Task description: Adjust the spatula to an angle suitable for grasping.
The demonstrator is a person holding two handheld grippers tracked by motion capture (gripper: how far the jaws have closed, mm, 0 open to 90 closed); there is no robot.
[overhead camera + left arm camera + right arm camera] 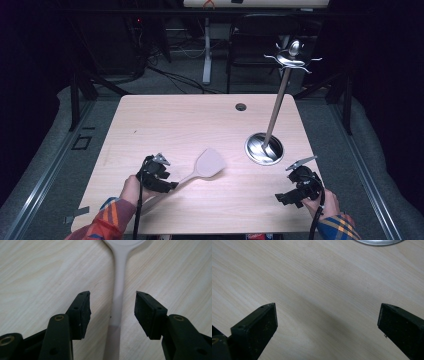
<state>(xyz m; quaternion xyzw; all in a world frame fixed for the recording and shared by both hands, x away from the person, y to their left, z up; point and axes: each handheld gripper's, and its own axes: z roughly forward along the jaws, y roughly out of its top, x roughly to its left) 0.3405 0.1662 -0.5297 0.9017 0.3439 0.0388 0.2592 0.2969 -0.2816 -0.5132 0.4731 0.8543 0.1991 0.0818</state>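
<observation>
We see the pale beige plastic spatula [117,302] lying near the worktop's front edge, its handle between our left gripper's [112,312] jaws. They stand apart, untouching. Our right gripper's [327,322] jaws gape wide over bare wood.

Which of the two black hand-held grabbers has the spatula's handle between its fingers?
The left gripper. The pale spatula has its handle running between that gripper's fingers, with gaps on both sides. The right gripper has bare table between its wide-open fingers.
</observation>
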